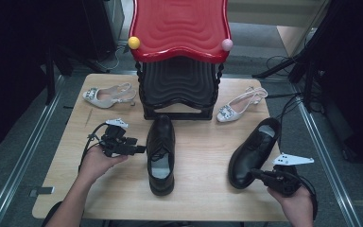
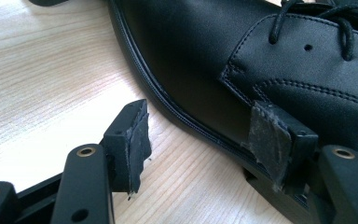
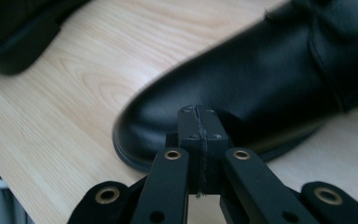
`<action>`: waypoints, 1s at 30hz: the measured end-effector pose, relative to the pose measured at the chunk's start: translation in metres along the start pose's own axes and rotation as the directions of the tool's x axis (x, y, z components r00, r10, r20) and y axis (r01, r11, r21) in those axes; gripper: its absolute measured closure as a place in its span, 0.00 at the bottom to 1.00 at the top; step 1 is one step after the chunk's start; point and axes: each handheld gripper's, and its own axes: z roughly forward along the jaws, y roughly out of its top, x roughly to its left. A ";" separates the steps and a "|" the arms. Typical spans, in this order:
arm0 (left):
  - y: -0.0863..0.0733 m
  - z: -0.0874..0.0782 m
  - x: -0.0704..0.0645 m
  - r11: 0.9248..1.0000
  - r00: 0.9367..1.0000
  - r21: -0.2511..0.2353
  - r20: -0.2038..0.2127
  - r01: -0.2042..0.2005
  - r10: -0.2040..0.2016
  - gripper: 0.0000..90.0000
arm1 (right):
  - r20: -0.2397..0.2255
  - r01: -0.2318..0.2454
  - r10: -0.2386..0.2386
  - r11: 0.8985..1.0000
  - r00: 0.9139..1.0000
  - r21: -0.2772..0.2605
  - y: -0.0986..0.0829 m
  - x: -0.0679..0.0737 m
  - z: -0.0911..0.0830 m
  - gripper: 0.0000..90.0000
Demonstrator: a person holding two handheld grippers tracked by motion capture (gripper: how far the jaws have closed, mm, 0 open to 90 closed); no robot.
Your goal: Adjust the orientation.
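Your left gripper point(image 1: 139, 150), lower left of the high view, has its jaws spread wide, empty, against the side of the centre black shoe point(image 1: 160, 153). Lower right, your right gripper point(image 1: 256, 173) has its jaws pressed together, empty, at the toe of the second black shoe point(image 1: 253, 151).

I count two black lace-up shoes point(image 1: 160, 153) point(image 1: 254, 152), two pale slingback heels point(image 1: 108, 95) point(image 1: 240, 105), one red-topped stool rack point(image 1: 179, 28), one yellow knob point(image 1: 133, 42), one pink knob point(image 1: 227, 45), one wooden table point(image 1: 203, 189), two grippers point(image 1: 139, 150) point(image 1: 256, 174)
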 end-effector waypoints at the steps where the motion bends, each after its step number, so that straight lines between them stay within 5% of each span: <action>1: 0.000 0.000 0.000 1.000 1.000 0.000 0.000 0.000 0.000 0.43 | 0.003 -0.001 0.001 1.000 1.000 0.010 -0.003 -0.001 0.000 1.00; 11: -0.001 -0.001 -0.002 1.000 1.000 -0.001 -0.008 -0.004 0.004 0.43 | -0.019 -0.017 0.017 1.000 1.000 0.025 -0.005 -0.007 0.006 1.00; 21: -0.005 -0.010 -0.008 1.000 0.999 0.000 -0.035 -0.031 0.031 0.43 | -0.061 0.036 -0.033 0.998 0.998 0.051 0.009 0.001 0.026 1.00; 30: -0.015 -0.016 -0.009 1.000 0.999 -0.017 -0.044 -0.011 0.010 0.43 | -0.080 0.045 -0.041 0.998 0.996 0.048 0.022 0.000 0.038 1.00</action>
